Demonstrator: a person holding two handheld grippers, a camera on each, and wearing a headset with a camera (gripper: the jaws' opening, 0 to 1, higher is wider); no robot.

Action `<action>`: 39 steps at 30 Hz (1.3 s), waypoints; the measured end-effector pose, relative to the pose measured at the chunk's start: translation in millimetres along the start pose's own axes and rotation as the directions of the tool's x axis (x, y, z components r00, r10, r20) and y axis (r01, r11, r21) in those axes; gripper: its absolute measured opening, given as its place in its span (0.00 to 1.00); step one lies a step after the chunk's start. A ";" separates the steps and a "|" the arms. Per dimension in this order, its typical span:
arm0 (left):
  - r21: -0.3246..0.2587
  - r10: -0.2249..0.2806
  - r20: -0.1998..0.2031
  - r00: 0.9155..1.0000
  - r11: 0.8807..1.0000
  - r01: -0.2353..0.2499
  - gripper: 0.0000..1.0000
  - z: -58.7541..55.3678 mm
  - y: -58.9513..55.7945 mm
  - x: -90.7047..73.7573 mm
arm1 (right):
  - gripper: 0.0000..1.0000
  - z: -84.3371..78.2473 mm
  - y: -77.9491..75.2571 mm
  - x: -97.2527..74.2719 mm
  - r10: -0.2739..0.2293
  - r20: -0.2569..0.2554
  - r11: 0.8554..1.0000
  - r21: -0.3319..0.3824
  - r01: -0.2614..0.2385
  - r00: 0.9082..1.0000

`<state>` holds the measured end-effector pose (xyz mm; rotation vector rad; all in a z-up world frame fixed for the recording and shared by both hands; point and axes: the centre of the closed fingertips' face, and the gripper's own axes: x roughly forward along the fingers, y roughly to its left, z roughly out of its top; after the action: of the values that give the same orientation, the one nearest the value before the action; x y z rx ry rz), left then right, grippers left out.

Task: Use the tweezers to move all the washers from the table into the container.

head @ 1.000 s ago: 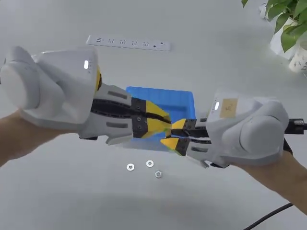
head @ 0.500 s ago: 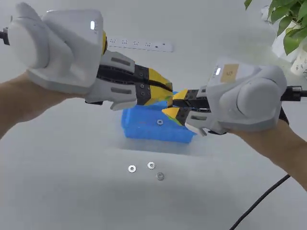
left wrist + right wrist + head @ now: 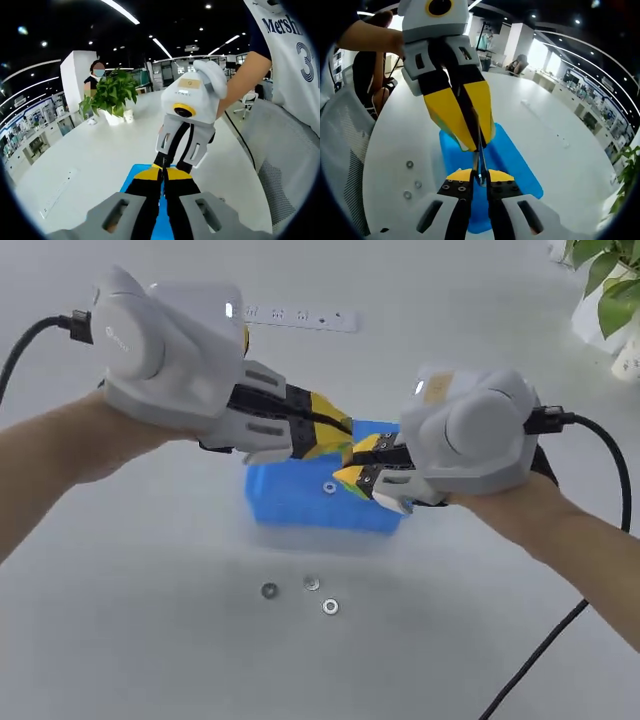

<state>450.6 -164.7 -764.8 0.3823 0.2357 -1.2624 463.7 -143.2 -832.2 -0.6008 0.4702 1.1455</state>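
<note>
My left gripper (image 3: 343, 432) and right gripper (image 3: 346, 468) meet tip to tip above the blue container (image 3: 290, 502). Thin metal tweezers (image 3: 480, 161) run from the left gripper's shut yellow jaws down into the shut tips of my right gripper (image 3: 480, 176). In its own view, my left gripper (image 3: 163, 172) has its jaws pressed together. One washer (image 3: 330, 487) lies inside the container. Three washers (image 3: 311, 584) lie on the white table in front of it, and they also appear as small rings (image 3: 409, 164) left of the container (image 3: 515, 167).
A white power strip (image 3: 300, 317) lies at the far side of the table. A potted plant (image 3: 605, 280) stands at the back right. A black cable (image 3: 560, 640) trails from the right gripper across the table. A person sits behind the plant (image 3: 107, 95).
Both grippers stay tip to tip and have risen, now hanging over the container's far part. The washer inside the container has come into sight. The three table washers have not moved.
</note>
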 end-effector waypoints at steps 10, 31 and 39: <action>-0.038 0.010 0.000 1.000 0.999 -0.010 0.05 -6.3 0.0 1.7 | 0.11 -5.5 2.3 3.2 0.013 0.006 0.998 0.056 -0.013 1.000; 0.010 0.024 -0.010 1.000 1.000 -0.024 0.05 9.2 -5.4 -10.9 | 0.14 13.4 0.3 -9.2 -0.011 0.050 0.997 0.078 0.008 0.999; 0.063 0.030 0.008 1.000 0.998 -0.031 0.05 32.4 -15.9 -26.1 | 0.13 33.6 10.3 -26.1 -0.004 0.083 1.000 0.008 0.003 0.997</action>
<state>426.7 -158.9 -727.7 0.4344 0.1837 -1.2429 446.4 -136.4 -792.5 -0.5452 0.4025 1.1603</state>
